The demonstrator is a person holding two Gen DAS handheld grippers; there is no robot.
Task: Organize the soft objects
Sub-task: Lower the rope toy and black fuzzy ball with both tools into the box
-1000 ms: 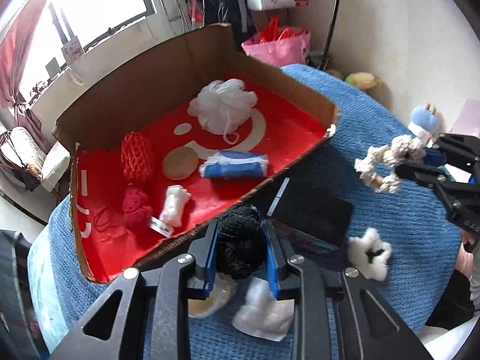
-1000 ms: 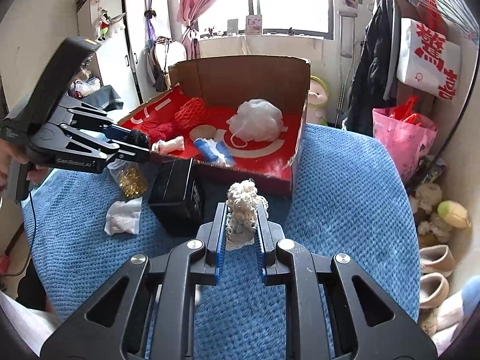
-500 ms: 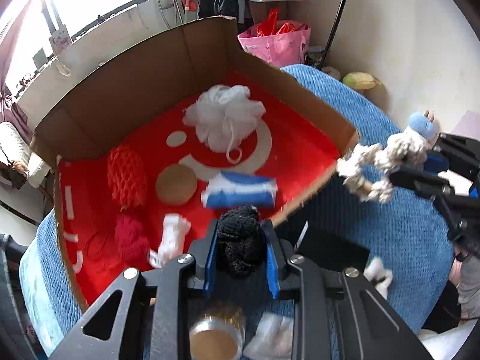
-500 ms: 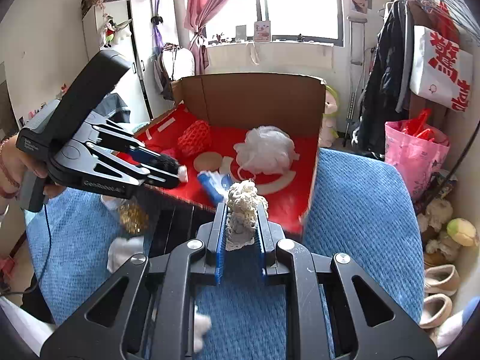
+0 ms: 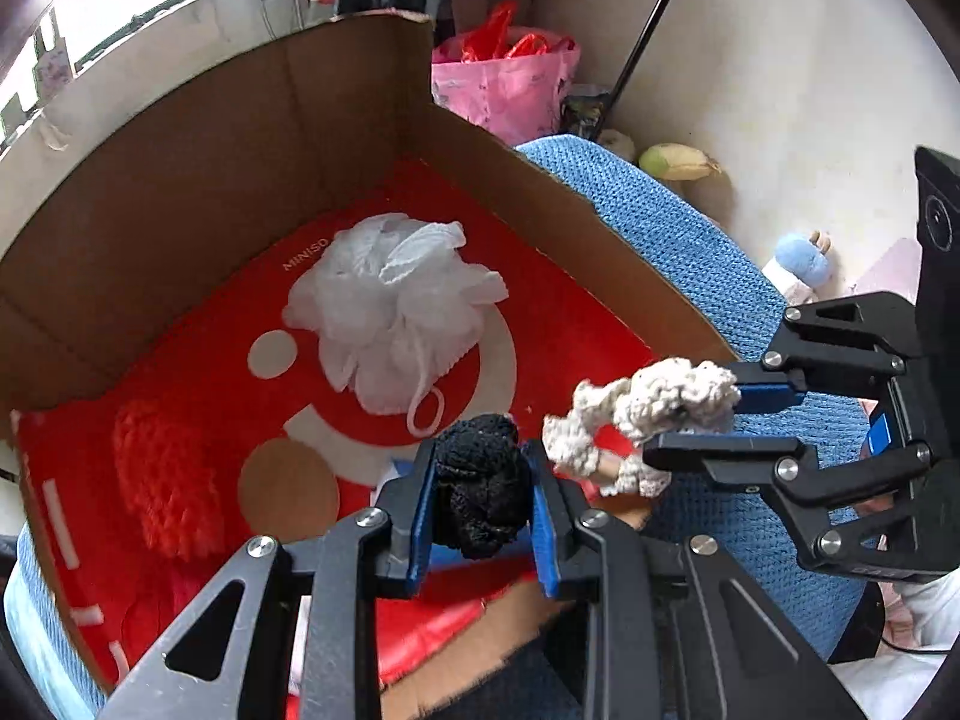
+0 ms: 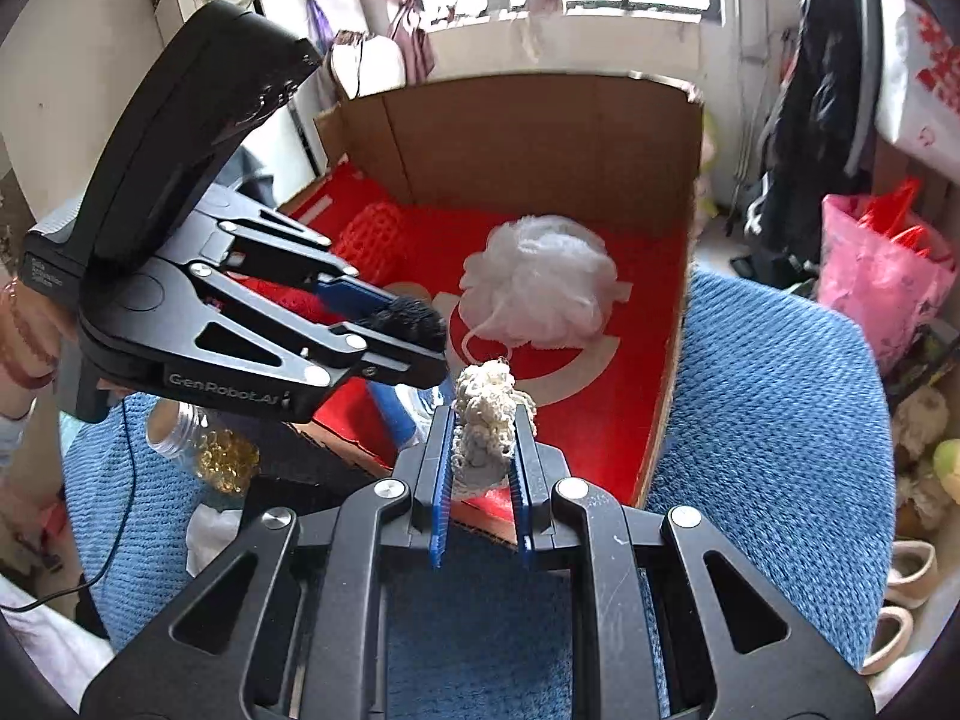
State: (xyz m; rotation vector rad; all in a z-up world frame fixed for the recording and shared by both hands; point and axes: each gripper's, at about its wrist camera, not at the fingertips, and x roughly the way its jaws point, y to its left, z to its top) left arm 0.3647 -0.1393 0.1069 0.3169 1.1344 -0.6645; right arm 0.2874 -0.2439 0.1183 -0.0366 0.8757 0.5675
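A cardboard box (image 5: 180, 156) with a red floor lies on the blue knit cover. My left gripper (image 5: 480, 480) is shut on a black fuzzy ball (image 5: 480, 483) and hangs over the box's near edge. The same gripper (image 6: 420, 342) and ball (image 6: 408, 318) show at left in the right wrist view. My right gripper (image 6: 483, 432) is shut on a cream crocheted ring (image 6: 486, 420), just over the box's front wall. In the left wrist view that gripper (image 5: 720, 420) holds the ring (image 5: 642, 414) right of the black ball. Inside lie a white mesh pouf (image 5: 390, 306) and a red mesh ball (image 5: 162, 480).
The box's tall back wall (image 6: 528, 144) stands behind the pouf. A jar of gold bits (image 6: 204, 444) and a white tissue (image 6: 210, 531) lie left of the box on the blue cover (image 6: 768, 420). A pink bag (image 6: 876, 276) and soft toys sit on the floor to the right.
Both grippers have moved toward the box with their loads; they now hang over its near edge, close together. The items on the blue cover have slipped out of the left wrist view.
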